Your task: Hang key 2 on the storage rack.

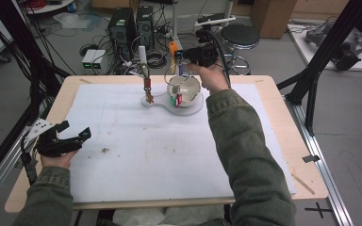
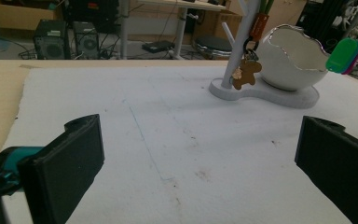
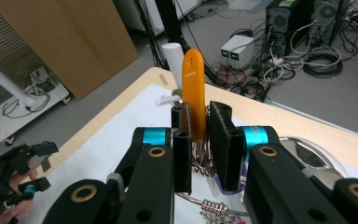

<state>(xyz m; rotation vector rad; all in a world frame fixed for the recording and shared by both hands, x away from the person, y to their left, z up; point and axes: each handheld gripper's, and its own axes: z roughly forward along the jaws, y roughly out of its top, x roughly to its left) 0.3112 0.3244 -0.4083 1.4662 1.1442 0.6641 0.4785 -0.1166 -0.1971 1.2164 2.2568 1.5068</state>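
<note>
My right gripper (image 3: 199,117) is shut on an orange key tag (image 3: 193,91), which sticks up between its pads, with metal key rings (image 3: 205,164) hanging below. In the high view this gripper (image 1: 184,57) hovers above the white bowl (image 1: 192,88), and the orange tag (image 1: 173,47) points up and to the left. The bowl shares a white base (image 1: 151,102) with a white branched post (image 1: 143,55). A brown gingerbread charm (image 1: 149,97) hangs from the post (image 2: 233,42). My left gripper (image 1: 75,136) rests open at the table's left edge, its jaws (image 2: 198,158) wide apart with nothing between them.
Green and red tags (image 1: 175,100) hang over the bowl's (image 2: 291,58) near rim. A white mat (image 1: 160,150) covers most of the wooden table (image 1: 283,94). Black frame struts (image 1: 320,56) rise at the right. Computers, cables and a stool (image 1: 239,35) stand on the floor behind.
</note>
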